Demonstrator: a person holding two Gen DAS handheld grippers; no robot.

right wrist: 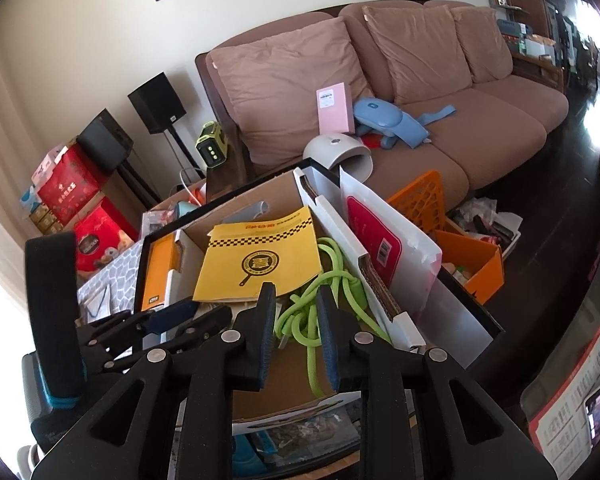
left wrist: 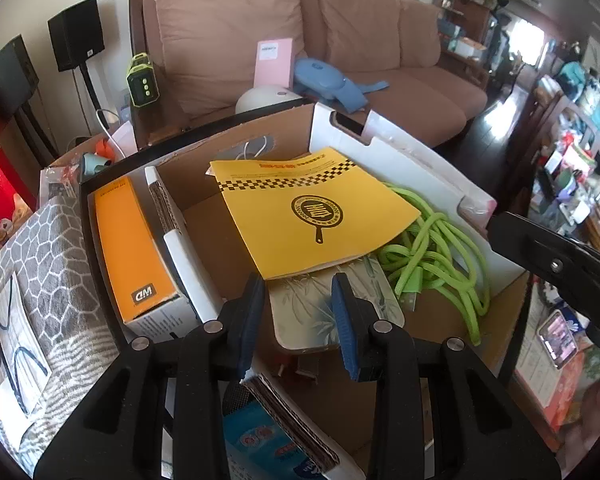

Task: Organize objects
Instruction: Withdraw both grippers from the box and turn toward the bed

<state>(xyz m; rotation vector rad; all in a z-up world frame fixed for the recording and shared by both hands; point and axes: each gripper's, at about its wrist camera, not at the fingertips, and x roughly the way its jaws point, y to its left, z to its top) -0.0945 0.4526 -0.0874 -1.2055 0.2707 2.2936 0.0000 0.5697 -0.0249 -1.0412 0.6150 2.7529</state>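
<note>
While both grippers hang over the cardboard box (left wrist: 204,216), the left gripper (left wrist: 298,320) has its jaws slightly apart with nothing between them, just above a leaf-patterned pad (left wrist: 312,312). The right gripper (right wrist: 296,334) is likewise slightly open and empty, above the green rope (right wrist: 320,280). A yellow booklet (left wrist: 312,212) lies in the box, overlapping the rope and pad; an orange carton (left wrist: 130,240) stands along the box's left wall.
</note>
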